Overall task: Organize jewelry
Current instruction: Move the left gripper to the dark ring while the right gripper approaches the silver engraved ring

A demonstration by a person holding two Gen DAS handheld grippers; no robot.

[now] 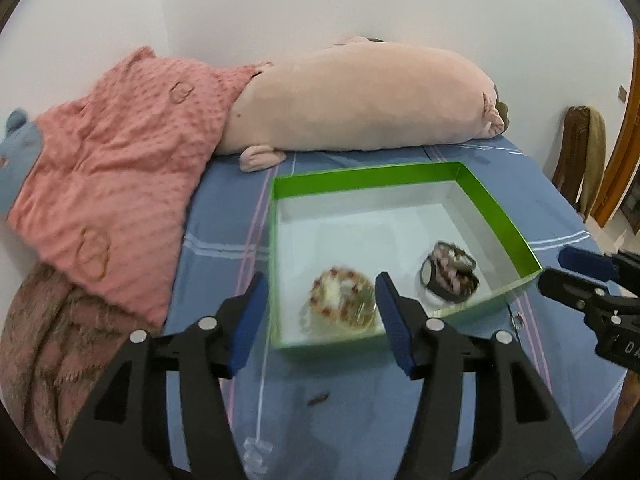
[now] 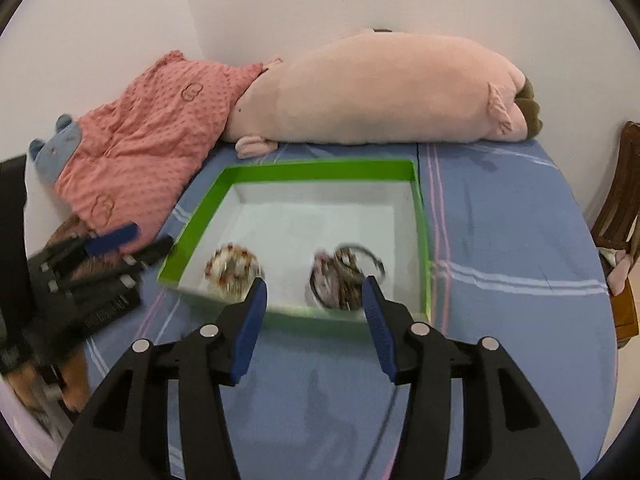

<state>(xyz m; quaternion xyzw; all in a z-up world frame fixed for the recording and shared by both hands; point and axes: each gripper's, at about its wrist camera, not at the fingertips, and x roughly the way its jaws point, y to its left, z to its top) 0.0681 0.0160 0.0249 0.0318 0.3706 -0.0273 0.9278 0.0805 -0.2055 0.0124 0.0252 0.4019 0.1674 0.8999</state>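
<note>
A green-walled box (image 1: 496, 216) with a pale floor sits on a blue striped bed sheet (image 1: 224, 216). Inside it, near the front wall, lie two blurred pieces of jewelry: a light beaded bracelet (image 1: 344, 298) with red beads on the left and a dark bundle of bracelets (image 1: 450, 278) on the right, apart from each other. The left gripper (image 1: 320, 320) hangs over the box's front left corner, its blue-padded fingers (image 1: 252, 320) spread with nothing between them. The right gripper (image 1: 576, 276) enters from the right edge, beside the box's right corner. Behind lie a pink plush toy (image 1: 360, 100) and a pink dotted blanket (image 1: 120, 152).
</note>
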